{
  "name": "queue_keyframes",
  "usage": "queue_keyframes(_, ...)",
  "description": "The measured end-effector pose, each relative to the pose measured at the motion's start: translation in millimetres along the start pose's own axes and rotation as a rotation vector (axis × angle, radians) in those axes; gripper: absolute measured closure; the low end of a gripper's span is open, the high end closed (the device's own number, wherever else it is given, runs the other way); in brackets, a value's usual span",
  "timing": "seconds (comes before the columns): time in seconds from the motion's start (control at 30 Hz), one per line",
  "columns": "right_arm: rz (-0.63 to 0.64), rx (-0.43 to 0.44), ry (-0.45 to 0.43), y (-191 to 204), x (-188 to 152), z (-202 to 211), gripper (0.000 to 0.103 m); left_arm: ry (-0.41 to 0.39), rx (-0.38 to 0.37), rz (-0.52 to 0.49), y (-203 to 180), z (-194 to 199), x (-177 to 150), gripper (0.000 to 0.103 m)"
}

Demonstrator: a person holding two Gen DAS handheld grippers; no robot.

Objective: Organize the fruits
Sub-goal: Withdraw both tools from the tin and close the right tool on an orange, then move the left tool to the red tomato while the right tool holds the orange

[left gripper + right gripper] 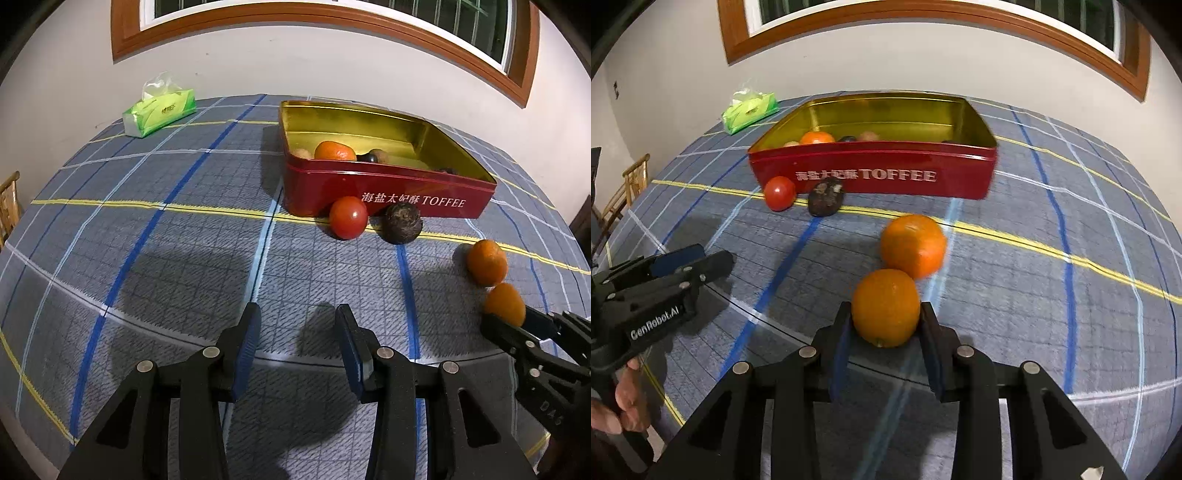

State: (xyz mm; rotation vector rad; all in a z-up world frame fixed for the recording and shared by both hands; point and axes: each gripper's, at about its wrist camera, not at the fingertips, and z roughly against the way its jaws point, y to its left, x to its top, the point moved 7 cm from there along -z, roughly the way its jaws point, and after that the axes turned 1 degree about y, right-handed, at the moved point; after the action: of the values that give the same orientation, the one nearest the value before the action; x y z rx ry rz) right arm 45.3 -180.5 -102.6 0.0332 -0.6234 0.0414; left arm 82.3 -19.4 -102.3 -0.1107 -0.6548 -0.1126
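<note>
Inside the red tin (871, 173) some fruit is already gathered; one orange (885, 308) is clamped by the right gripper (886, 325), the left gripper (297, 325) is held open and empty, and a second orange (912, 245), a tomato (779, 192) and a dark fruit (825, 201) are left on the tablecloth (1034, 295)

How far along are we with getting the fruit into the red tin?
Partly done. The red tin already holds an orange and a few small dark or brown pieces. In hand: the right claw is shut on an orange; the left claw is open and empty. Left on the cloth: another orange, the tomato and a dark round fruit.
</note>
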Motion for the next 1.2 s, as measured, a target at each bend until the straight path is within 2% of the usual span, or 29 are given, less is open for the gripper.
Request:
queue_keyframes(0.17, -0.05, -0.034, 0.002, -30, -1, 2, 0.071, -0.002, -0.006, -0.017, -8, -3, 4, 0.06)
queue_keyframes(0.37, -0.077, -0.068, -0.003, -59, 13, -7, 0.071, 0.001, -0.009, -0.027, -15, -9, 10, 0.06)
queue_keyframes(0.77, -0.082, -0.078, -0.033, -76, 49, -31, 0.071, 0.008, -0.027, -0.01, -20, -28, 30, 0.06)
queue_keyframes(1.2, -0.083, -0.07, -0.039, -77, 50, -32, 0.07, -0.004, -0.025, -0.031, -36, -47, 53, 0.061)
